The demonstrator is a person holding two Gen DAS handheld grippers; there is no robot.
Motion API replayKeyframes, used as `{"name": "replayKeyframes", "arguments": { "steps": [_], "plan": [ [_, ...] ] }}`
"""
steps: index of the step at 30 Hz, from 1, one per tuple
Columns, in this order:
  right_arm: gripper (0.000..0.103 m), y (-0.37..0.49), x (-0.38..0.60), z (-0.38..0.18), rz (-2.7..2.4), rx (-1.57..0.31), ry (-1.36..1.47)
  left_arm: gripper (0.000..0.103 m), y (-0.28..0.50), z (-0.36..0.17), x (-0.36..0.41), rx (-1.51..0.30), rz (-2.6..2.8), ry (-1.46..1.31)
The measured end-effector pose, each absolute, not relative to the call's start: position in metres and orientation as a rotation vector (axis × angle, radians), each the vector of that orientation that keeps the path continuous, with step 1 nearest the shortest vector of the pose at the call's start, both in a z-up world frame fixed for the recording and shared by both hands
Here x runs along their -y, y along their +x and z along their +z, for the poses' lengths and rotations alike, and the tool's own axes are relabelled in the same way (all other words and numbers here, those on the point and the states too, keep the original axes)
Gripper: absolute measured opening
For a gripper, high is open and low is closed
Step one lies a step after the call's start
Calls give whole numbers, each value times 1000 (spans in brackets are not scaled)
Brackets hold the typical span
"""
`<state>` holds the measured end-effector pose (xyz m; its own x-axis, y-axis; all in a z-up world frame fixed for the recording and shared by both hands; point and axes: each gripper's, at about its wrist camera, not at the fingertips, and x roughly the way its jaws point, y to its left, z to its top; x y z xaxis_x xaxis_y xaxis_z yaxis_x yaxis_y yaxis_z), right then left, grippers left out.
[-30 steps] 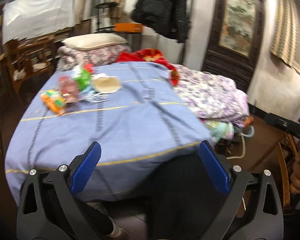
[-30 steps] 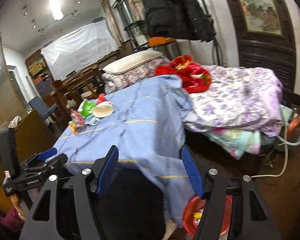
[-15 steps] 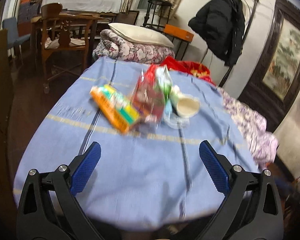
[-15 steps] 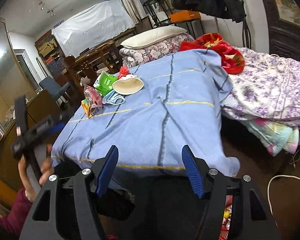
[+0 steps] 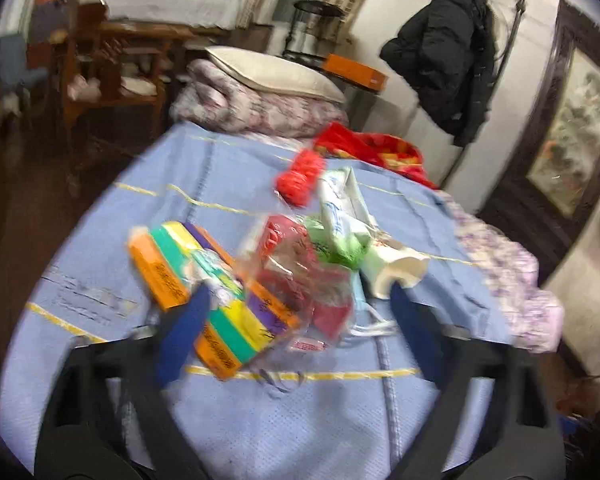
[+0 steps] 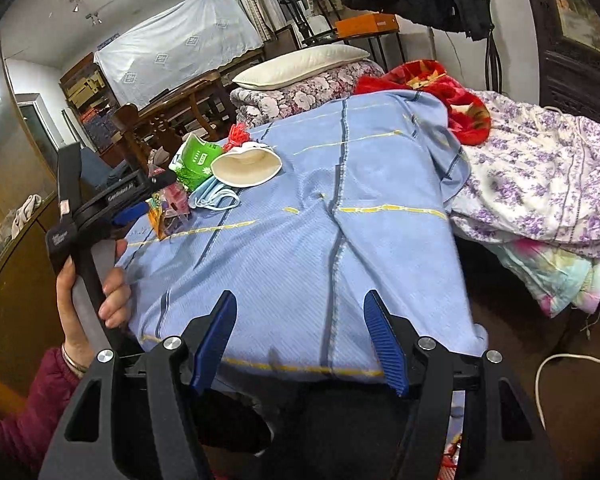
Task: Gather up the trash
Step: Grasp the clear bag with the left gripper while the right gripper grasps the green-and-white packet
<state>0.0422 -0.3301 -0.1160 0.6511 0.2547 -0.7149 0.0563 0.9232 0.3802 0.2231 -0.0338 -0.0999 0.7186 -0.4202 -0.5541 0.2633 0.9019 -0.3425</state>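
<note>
Two tongs working — I'm closing the left tongs (image 5: pixel 296 320) around the striped wrapper (image 5: pixel 216 296) in the trash pile (image 6: pixel 204 176) on the bed (image 6: pixel 320 240), not yet pinching; right tongs (image 6: pixel 300 340) hanging open, farther off.

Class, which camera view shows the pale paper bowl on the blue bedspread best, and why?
The right wrist view: the paper bowl is sharp, tipped with its inside facing us. In the left wrist view it is blurred and partly hidden behind a finger of the left hand-held gripper.
</note>
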Motion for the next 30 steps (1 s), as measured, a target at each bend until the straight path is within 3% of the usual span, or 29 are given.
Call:
{"name": "replayKeyframes", "arguments": {
  "steps": [1,4,6,18,30],
  "plan": [
    [65,47,328,-117,118,-860,392,49,222,-100,32,-666,-420,-257],
    [65,62,319,-119,129,-855,405,34,217,-99,33,-657,-445,-232],
    [65,73,315,-118,139,-849,420,31,208,-96,32,-629,-429,-196],
    [65,130,285,-106,191,-820,412,30,174,-69,-25,-501,-450,-299],
    [65,224,183,-87,304,-772,200,30,179,-79,-55,-541,-432,-383]
  ]
}}
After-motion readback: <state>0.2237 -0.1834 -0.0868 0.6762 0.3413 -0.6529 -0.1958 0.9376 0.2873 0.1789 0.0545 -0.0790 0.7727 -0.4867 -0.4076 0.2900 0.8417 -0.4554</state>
